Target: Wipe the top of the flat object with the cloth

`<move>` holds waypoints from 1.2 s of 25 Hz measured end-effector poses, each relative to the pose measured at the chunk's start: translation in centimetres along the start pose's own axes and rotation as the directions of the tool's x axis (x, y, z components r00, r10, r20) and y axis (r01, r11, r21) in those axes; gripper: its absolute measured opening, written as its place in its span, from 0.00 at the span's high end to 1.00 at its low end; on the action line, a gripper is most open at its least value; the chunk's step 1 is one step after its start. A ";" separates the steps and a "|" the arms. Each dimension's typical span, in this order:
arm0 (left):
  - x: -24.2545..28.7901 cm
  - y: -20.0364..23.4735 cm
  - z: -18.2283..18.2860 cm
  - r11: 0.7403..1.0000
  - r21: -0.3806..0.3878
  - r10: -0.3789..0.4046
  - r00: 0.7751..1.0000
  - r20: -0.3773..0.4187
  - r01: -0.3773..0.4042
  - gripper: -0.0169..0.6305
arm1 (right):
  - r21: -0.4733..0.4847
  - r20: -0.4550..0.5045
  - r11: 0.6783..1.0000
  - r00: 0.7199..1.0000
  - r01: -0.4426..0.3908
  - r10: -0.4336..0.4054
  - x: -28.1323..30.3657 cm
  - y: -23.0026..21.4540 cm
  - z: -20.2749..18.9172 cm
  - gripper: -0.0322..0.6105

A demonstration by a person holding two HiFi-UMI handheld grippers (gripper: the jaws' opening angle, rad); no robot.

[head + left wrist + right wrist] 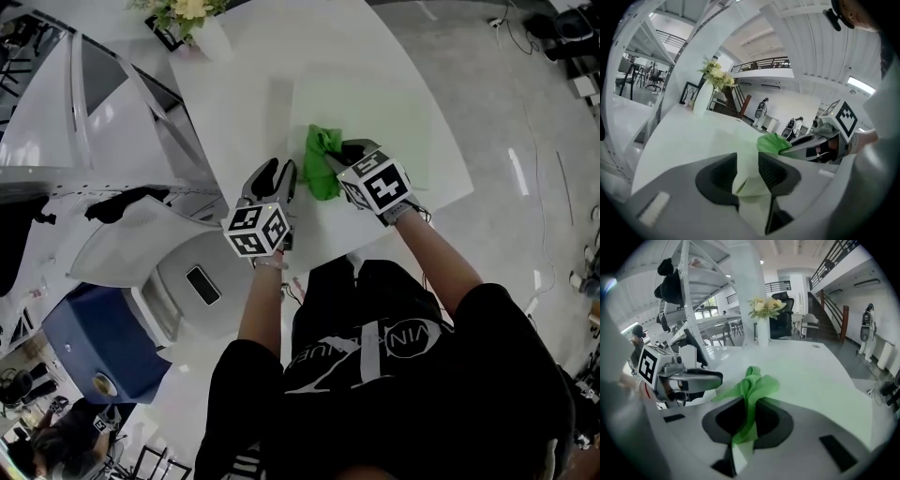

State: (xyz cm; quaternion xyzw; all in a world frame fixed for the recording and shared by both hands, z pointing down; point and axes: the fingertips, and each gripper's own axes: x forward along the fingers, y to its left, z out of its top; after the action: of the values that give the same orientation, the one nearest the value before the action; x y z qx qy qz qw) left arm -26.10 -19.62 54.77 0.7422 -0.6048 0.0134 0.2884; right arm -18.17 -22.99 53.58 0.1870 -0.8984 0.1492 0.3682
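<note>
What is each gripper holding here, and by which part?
The right gripper pinches the green cloth by a gathered fold, with most of it bunched beyond the jaws. The left gripper has its jaws apart and apparently holds nothing.

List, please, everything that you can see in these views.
table: one, white, under everything else.
flat object: one, pale green, lying on the table.
cloth: one, bright green, at the flat object's near left part.
vase of flowers: one, white with yellow blooms, far table corner.
blue container: one, blue, floor at left.
left gripper: one, grey, jaws apart, beside the cloth.
right gripper: one, grey, shut on the cloth.
person: one, black shirt, at the near edge.
</note>
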 end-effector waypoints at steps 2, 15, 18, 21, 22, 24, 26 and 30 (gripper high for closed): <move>0.8 -0.6 -0.6 1.000 -0.004 -0.010 0.999 -0.039 0.010 0.75 | 0.002 -0.003 1.000 1.000 0.003 -0.003 -0.3 -0.3 -0.3 0.89; 1.2 -0.6 -1.2 0.998 0.019 0.055 0.993 -0.107 -0.053 0.79 | -0.005 -0.029 0.999 0.999 0.037 -0.037 -2.7 -2.8 -3.1 0.89; 1.1 -0.4 -1.3 0.997 0.013 0.074 0.993 -0.094 -0.073 0.79 | 0.002 -0.040 0.998 0.998 0.058 -0.058 -3.7 -3.8 -4.1 0.89; 1.0 -0.4 -1.2 0.996 0.008 0.089 0.992 -0.086 -0.089 0.79 | 0.003 -0.060 0.996 0.994 0.087 -0.087 -5.2 -5.2 -5.4 0.89; 1.0 -0.5 -1.2 0.996 0.012 0.093 0.992 -0.088 -0.092 0.79 | 0.008 -0.065 0.995 0.993 0.097 -0.097 -5.7 -5.7 -5.9 0.89; 1.0 -0.5 -1.2 0.995 0.016 0.096 0.991 -0.091 -0.095 0.79 | 0.026 -0.073 0.992 0.990 0.119 -0.117 -6.9 -6.8 -7.0 0.89; 1.0 -0.5 -1.1 0.995 0.015 0.100 0.991 -0.090 -0.099 0.79 | 0.046 -0.081 0.988 0.987 0.145 -0.141 -8.2 -8.0 -8.2 0.89; 0.9 -0.5 -1.1 0.993 0.014 0.122 0.989 -0.085 -0.121 0.79 | 0.062 -0.097 0.977 0.975 0.204 -0.198 -10.8 -10.1 -10.4 0.89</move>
State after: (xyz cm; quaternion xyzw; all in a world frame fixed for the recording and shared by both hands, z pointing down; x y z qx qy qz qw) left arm -25.02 -19.89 55.79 0.7039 -0.6360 0.0655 0.3094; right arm -0.27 -25.25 54.25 0.2831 -0.8515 0.1514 0.4147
